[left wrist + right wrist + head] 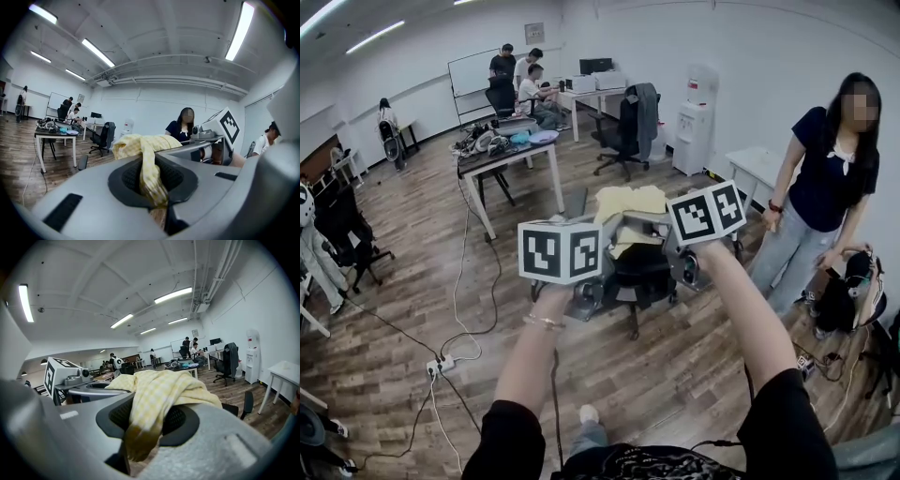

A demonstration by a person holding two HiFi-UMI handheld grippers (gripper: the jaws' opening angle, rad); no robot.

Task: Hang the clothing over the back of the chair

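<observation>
A cluttered tabletop (512, 157) stands on the wood floor (412, 281). Behind it, three people (525, 80) gather beside a whiteboard (473, 70). To its right are a jacket-draped office chair (630, 127) and a water dispenser (694, 122). In front of it lies a power strip (441, 365).

Head view looks steeply down; both gripper views closely share the clothing (145, 157).

Bare floor (403, 309) left of the chair (642, 274); a person (820, 187) stands right.
</observation>
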